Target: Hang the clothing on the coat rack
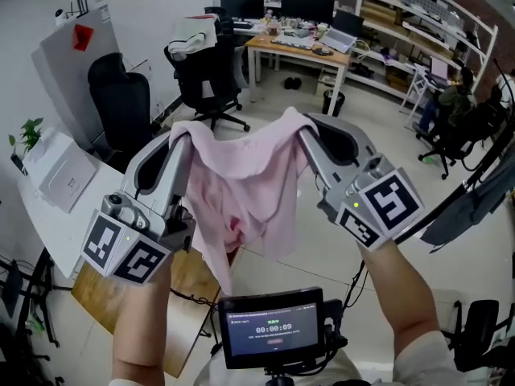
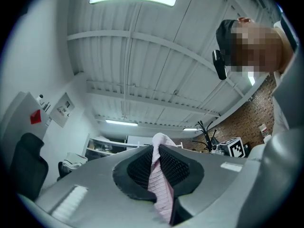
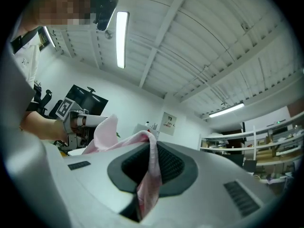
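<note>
1. Nearest the person, a small screen (image 1: 273, 326) sits on a mount at chest level, below both forearms.
2. The left gripper (image 1: 182, 137) has its jaws closed on one upper corner of the pink garment (image 1: 241, 185). In the left gripper view the cloth is pinched between the dark pads and bulges out past the tips.
3. The right gripper (image 1: 306, 132) is clamped on the other upper corner in the same way, with a fold of pink cloth squeezed between its pads.
4. The garment is held up in the air in front of the person. Its top edge runs left to right between the two grippers and sags a little in the middle. The rest hangs straight down above the floor and the corner of a wooden table (image 1: 189, 292).
5. Farther off, an office chair (image 1: 205, 75) and a desk (image 1: 298, 51) stand behind the garment.
6. In the left gripper view a black branching stand (image 2: 205, 131) rises beyond the right gripper's marker cube; I take it for the coat rack. It is probably the slanting dark pole with dark cloth at the right edge of the head view. If so, the rack lies to the person's right, well apart from the garment, and the right gripper is the nearer one. The coming move would then be a swing to the right, led by the right-hand corner.
</note>
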A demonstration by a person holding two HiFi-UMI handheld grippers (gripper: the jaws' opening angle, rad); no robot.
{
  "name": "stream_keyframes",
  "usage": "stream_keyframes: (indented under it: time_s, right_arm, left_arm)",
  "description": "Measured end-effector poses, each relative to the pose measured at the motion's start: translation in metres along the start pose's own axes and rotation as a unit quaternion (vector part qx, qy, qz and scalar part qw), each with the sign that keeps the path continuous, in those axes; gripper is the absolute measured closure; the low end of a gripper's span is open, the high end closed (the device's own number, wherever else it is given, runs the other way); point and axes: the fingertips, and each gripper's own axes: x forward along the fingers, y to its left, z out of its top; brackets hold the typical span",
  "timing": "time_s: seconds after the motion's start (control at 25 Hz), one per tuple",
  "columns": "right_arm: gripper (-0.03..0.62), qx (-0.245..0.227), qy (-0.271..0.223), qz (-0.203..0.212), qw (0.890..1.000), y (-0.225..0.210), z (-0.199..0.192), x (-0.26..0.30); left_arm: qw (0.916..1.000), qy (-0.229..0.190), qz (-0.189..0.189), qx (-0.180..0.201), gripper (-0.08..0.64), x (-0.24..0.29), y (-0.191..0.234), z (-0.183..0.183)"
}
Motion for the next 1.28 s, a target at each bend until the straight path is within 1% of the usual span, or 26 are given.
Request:
stream_keyframes:
  time_s: [0.32,0.64,0.76,0.92,1.16,1.28]
  right_arm:
    - [0.566,-0.003,-0.003,-0.044,0.999,-0.081,0.009,-0.064]
    - [0.566,-0.027,-0.008,-0.090,0.996,-0.155,0.029,-0.140]
    - [0.566,-0.035,-0.010,-0.106,0.994,-0.174,0.034,-0.172]
    - [0.566,-0.042,-0.011,-0.117,0.992,-0.196,0.040,-0.204]
    - [0.566,-0.046,0.001,-0.133,0.990,-0.226,0.023,-0.274]
    - [0.566,-0.052,0.013,-0.154,0.987,-0.242,0.021,-0.301]
  left_arm:
    - [0.9981,-0.014,-0.056,-0.020,0.526,0.084,-0.063,-0.015]
    - [0.9913,-0.028,-0.118,-0.052,0.528,0.162,-0.141,-0.030]
    - [0.9877,-0.034,-0.140,-0.061,0.528,0.182,-0.173,-0.037]
    - [0.9841,-0.038,-0.157,-0.073,0.528,0.207,-0.204,-0.048]
    - [0.9787,-0.033,-0.183,-0.087,0.528,0.233,-0.272,-0.084]
    - [0.9723,-0.036,-0.207,-0.101,0.528,0.252,-0.299,-0.093]
